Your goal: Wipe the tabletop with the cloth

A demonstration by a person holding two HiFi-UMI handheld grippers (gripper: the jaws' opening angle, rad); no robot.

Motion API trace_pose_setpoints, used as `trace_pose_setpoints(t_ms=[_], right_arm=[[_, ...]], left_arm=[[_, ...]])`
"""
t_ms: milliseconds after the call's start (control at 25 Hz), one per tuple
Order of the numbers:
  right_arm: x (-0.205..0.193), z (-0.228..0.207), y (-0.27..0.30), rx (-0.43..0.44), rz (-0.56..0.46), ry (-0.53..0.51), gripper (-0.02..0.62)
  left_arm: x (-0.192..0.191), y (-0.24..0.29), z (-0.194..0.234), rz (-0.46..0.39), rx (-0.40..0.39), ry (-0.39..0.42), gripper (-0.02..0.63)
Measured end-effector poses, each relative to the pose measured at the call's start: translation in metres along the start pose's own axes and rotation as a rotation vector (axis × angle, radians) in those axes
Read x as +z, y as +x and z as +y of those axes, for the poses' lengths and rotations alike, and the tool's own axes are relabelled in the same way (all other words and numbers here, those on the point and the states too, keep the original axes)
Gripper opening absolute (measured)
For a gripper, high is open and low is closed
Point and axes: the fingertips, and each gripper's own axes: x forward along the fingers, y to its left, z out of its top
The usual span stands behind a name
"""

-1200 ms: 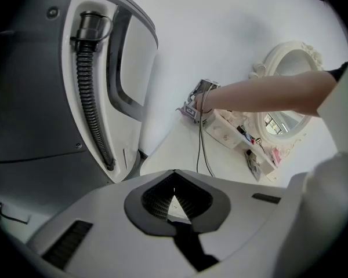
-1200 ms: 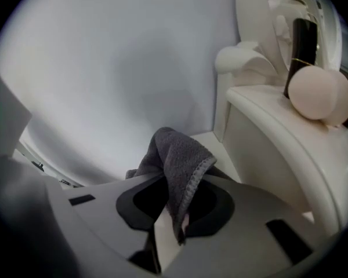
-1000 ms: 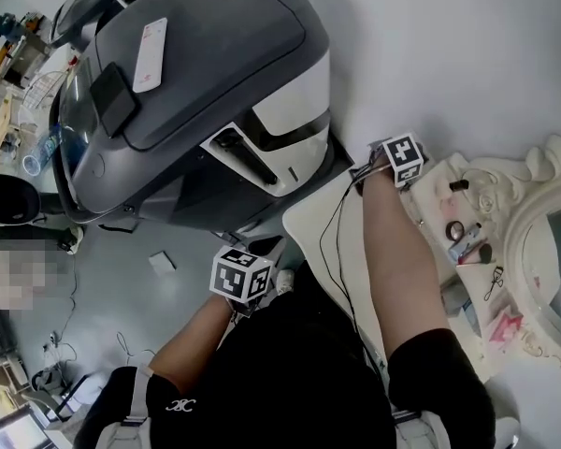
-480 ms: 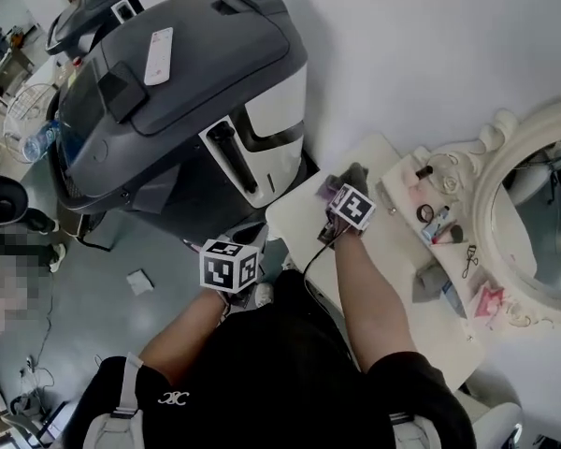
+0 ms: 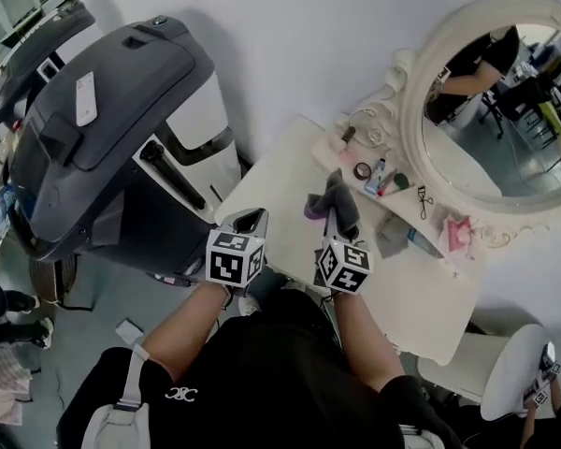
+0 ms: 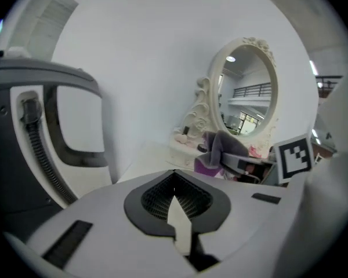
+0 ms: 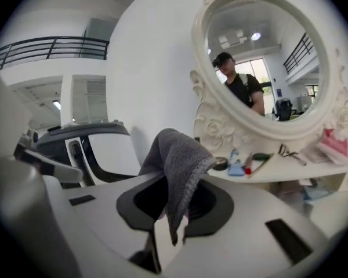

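Right gripper view: right gripper (image 7: 169,227) clamps a grey, hemmed cloth (image 7: 177,161), bunched upright. Left gripper (image 6: 178,227) is closed, empty. Tabletop (image 5: 271,181) is bare left of the mirror (image 5: 491,101).

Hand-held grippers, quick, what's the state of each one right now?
Left hand-held gripper: closed, holding nothing.
Right hand-held gripper: closed on the grey cloth.

Bench (image 5: 280,171) between machine (image 5: 103,129) and mirror (image 5: 491,92)
Machine stands left of the bench; mirror at its far right, cosmetics (image 5: 379,176) at its foot.
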Motion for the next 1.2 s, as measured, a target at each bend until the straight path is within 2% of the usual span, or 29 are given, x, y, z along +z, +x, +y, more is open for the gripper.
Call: trace_pose_setpoints(t_ms=[240,360,480,680,840,1200], right_arm=[[0.047,-0.096,-0.118,-0.223,-0.198,0.113,0.066],[0.049,-0.147,-0.166,-0.322,-0.233,0.175,0.066],[0.042,-0.185,-0.207,-0.373,-0.235,0.177,0.066],[0.035,-0.235,-0.271,-0.405,-0.245,0.139,0.066],[0.03,-0.266,-0.31,-0.384,-0.25,0.14,0.066],[-0.001,-0.303,-0.335,-0.304,-0.202,0.149,0.066]], left_arm=[[0.024,0.028,-0.096,-0.003,-0.133,0.183,0.008],[0.032,0.039,-0.154,-0.017,-0.211,0.242,0.008],[0.026,0.047,-0.208,-0.021,-0.263,0.253,0.008],[0.003,0.054,-0.293,-0.003,-0.308,0.228,0.008],[-0.028,0.05,-0.345,0.039,-0.31,0.237,0.008],[-0.07,0.034,-0.397,0.061,-0.259,0.239,0.008]])
